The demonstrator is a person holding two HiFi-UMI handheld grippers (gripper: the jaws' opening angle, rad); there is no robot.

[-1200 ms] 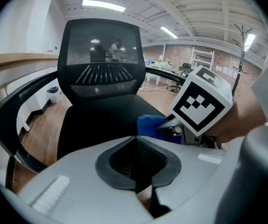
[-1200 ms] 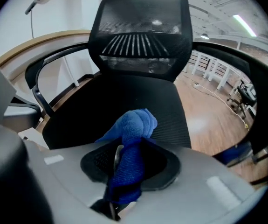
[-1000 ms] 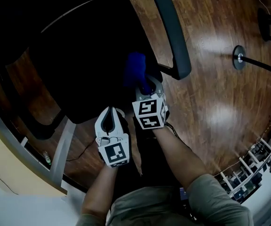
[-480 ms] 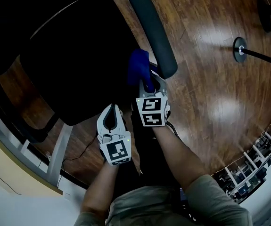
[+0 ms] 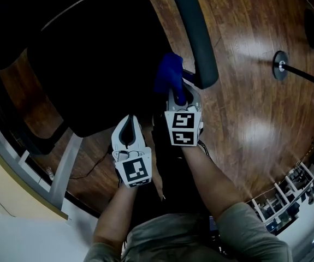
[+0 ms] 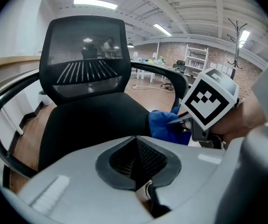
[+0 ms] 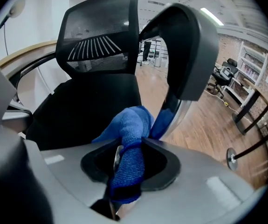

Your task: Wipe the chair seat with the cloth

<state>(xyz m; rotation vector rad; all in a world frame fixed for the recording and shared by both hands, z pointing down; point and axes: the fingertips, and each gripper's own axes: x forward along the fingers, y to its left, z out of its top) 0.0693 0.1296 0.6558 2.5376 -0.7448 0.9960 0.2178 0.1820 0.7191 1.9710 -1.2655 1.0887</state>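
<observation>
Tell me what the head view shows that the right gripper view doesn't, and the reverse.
Only the head view: the person's forearms and the marker cubes on the left hand-held gripper and right hand-held gripper. Only the right gripper view: the chair's mesh backrest and shelving behind. Both: the blue cloth clamped in the right jaws, the black seat, the armrest, the wooden floor.
</observation>
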